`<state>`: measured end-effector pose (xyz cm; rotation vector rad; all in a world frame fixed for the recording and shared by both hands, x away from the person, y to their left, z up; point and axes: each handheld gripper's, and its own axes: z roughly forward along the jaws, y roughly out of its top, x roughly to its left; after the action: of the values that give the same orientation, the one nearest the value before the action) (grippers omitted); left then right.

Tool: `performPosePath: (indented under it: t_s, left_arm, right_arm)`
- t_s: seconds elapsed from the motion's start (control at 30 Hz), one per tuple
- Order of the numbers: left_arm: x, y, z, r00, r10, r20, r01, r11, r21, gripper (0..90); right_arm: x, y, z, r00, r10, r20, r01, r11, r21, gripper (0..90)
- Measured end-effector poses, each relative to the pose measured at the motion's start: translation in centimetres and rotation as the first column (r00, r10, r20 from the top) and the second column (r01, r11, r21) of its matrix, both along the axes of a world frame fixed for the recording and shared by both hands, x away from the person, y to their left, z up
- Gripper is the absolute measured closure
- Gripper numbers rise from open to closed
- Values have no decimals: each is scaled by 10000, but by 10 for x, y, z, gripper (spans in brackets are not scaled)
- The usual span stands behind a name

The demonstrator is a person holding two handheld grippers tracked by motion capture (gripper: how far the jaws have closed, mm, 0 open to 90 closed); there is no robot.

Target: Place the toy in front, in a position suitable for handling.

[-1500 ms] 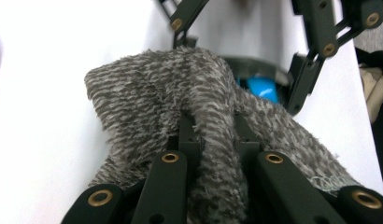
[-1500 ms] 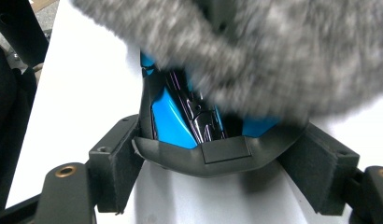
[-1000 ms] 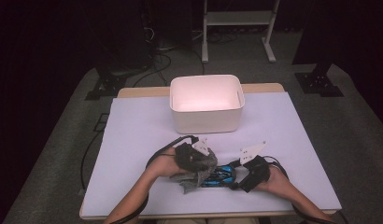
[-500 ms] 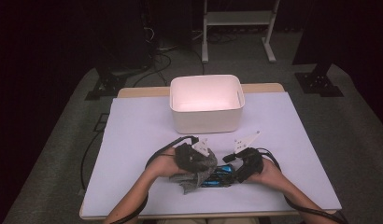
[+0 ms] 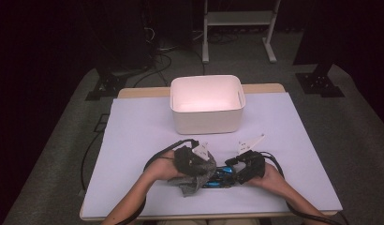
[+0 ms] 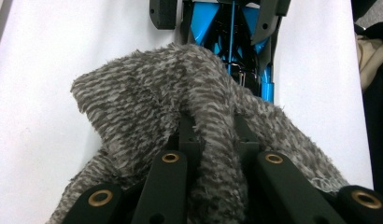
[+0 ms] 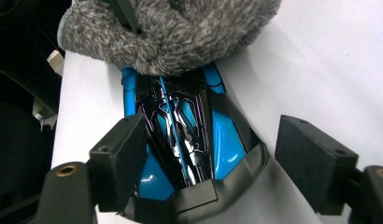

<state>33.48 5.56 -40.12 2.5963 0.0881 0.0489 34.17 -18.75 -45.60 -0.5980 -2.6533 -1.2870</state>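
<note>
High view: cloth and toy car at the table's near edge.
Left tongs (image 6: 213,135) pinch the cloth (image 6: 147,107); right tongs (image 7: 208,154), closing, straddle the car (image 7: 180,126) without gripping it.

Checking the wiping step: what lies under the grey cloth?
Under the grey cloth lies one end of the blue and black toy car, on the white table cover. How far the car reaches beneath is covered.
</note>
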Motion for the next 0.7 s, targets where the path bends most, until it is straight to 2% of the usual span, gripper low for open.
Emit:
performPosePath:
  t_s: [0.13,0.33,0.6,0.7]
  left_arm:
    - [-1,-2,6,9998,-131,151,128,9998,162,793]
    - [1,-3,19,9994,-118,336,122,9999,-99,793]
    - [-2,-4,31,9990,-230,374,241,9992,-304,792]
    - [-7,-6,31,9985,-424,357,432,9988,-215,792]
  right_arm:
    - [-2,-2,-2,9994,-194,-296,198,9997,134,274]
    - [-4,-1,0,9993,-171,-328,174,9998,84,281]
    - [-16,4,4,9994,341,8,-341,9992,-189,281]
    - [-21,5,5,9983,551,195,-545,9980,-311,287]
